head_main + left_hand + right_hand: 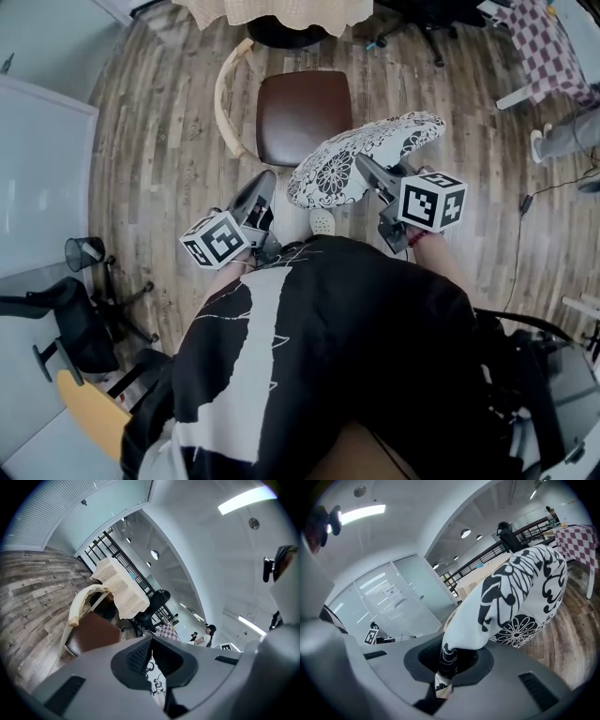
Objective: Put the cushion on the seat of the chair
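Here, the cushion (361,155), white with a black flower print, is held in the air between both grippers. It is carried above the wooden floor (159,150), just at the near side of the chair (228,94); in the head view its far edge overlaps the near right corner of the brown seat (300,111). The right gripper (450,660) is clamped on a gathered fold of the cushion. The left gripper (151,641) is closed on the opposite edge, with printed fabric seen between its jaws.
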`<state>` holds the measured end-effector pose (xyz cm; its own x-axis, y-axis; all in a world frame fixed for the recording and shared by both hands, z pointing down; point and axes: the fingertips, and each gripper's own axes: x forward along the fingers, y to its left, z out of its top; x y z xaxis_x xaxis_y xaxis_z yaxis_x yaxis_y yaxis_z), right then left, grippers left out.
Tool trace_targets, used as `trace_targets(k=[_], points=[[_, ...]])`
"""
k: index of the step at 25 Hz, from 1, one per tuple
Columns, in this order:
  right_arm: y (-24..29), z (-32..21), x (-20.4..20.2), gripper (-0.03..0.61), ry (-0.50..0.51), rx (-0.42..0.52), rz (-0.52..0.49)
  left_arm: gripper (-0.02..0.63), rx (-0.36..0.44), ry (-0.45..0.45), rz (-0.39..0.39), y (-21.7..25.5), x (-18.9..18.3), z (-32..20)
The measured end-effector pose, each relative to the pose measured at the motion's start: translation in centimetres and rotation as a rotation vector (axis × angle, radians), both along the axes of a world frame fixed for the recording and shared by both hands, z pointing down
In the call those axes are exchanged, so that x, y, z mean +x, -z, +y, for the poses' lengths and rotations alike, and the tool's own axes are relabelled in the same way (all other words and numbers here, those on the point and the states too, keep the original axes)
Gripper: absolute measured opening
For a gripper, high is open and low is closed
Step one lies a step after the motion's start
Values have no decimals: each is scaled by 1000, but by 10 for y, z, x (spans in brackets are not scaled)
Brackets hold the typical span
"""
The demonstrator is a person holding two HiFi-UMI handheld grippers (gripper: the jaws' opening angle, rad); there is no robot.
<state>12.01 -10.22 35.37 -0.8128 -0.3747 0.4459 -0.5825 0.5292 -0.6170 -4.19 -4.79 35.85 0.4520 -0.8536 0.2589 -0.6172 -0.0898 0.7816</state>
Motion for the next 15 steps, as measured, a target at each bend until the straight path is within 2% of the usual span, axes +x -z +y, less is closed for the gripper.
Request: trace_targets(k=[15], points=[[-8,-65,-23,29,34,-1,-18,14,-12,77,-32,0,-22,-32]])
